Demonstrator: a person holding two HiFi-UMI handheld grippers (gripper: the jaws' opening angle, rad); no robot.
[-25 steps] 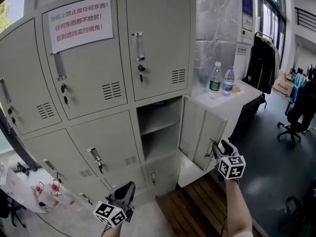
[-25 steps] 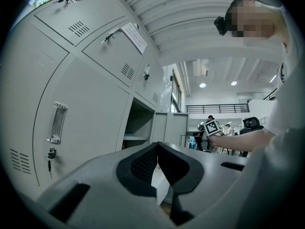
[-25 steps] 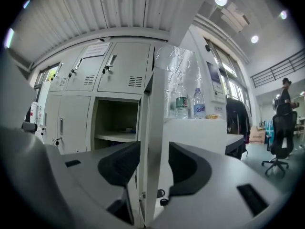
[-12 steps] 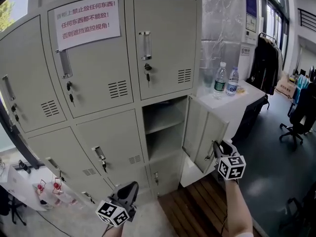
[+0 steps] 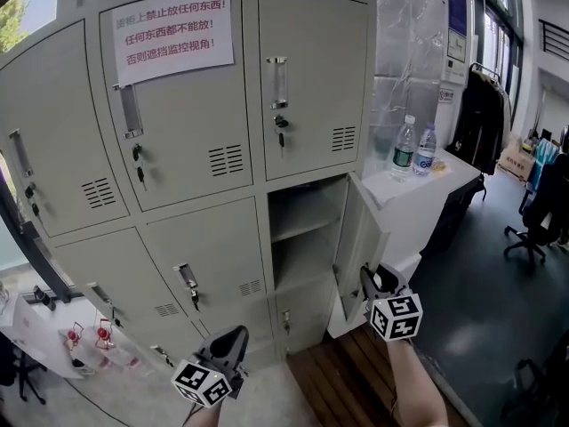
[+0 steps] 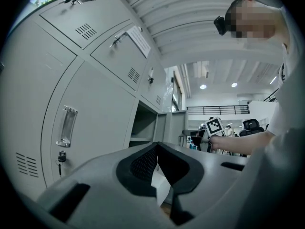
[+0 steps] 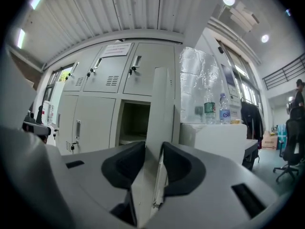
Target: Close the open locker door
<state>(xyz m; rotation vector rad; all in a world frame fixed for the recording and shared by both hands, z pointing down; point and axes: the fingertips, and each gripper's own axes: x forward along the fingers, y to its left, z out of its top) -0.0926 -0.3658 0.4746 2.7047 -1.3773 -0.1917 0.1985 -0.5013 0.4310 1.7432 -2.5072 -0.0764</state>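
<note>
On the edge of the upright pale grey metal locker door (image 5: 360, 225) we clamped the just-closing jaws of the right gripper (image 5: 365, 279); the compartment (image 5: 302, 238) lay leftward; the left gripper (image 5: 233, 339), jaws together, sat farther.

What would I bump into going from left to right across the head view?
left gripper → open compartment → locker door → water bottles → dark coats → office chair
</note>
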